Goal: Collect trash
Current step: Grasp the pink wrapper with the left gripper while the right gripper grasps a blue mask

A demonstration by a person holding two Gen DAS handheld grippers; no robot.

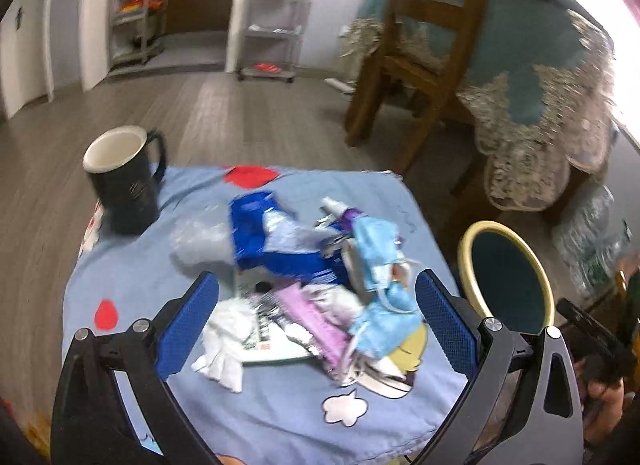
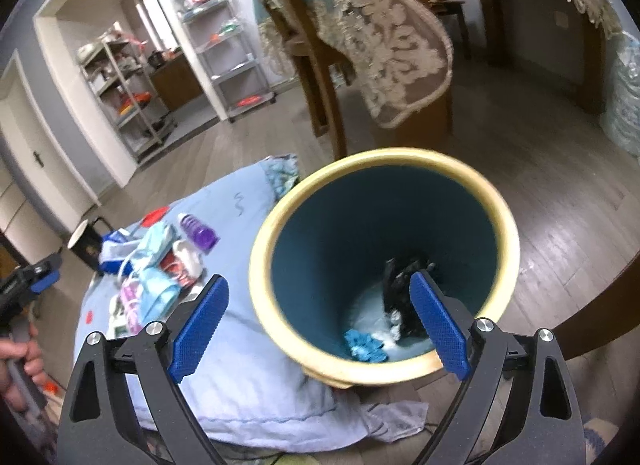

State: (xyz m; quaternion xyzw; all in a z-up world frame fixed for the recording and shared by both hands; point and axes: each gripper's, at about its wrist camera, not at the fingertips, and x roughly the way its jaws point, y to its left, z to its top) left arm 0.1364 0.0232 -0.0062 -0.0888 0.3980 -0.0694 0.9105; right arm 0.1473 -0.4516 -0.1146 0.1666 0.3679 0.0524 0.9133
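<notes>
A heap of trash lies on the light-blue cloth (image 1: 280, 405): a dark-blue wrapper (image 1: 260, 241), light-blue face masks (image 1: 380, 257), a pink wrapper (image 1: 320, 329) and a white tissue (image 1: 224, 345). My left gripper (image 1: 318, 305) hangs open just above the heap's near side, nothing between its fingers. My right gripper (image 2: 320, 321) is open and empty over the mouth of the yellow-rimmed teal bin (image 2: 380, 157). In the bin lie a black item (image 2: 404, 289), a crumpled blue piece (image 2: 364, 345) and something white. The heap (image 2: 156, 265) shows left of the bin.
A black mug (image 1: 124, 181) stands at the cloth's far left corner. The bin (image 1: 468, 249) sits just right of the cloth. A wooden chair (image 1: 420, 65) and a lace-covered table (image 1: 540, 85) stand behind. Shelving racks (image 1: 272, 17) line the far wall.
</notes>
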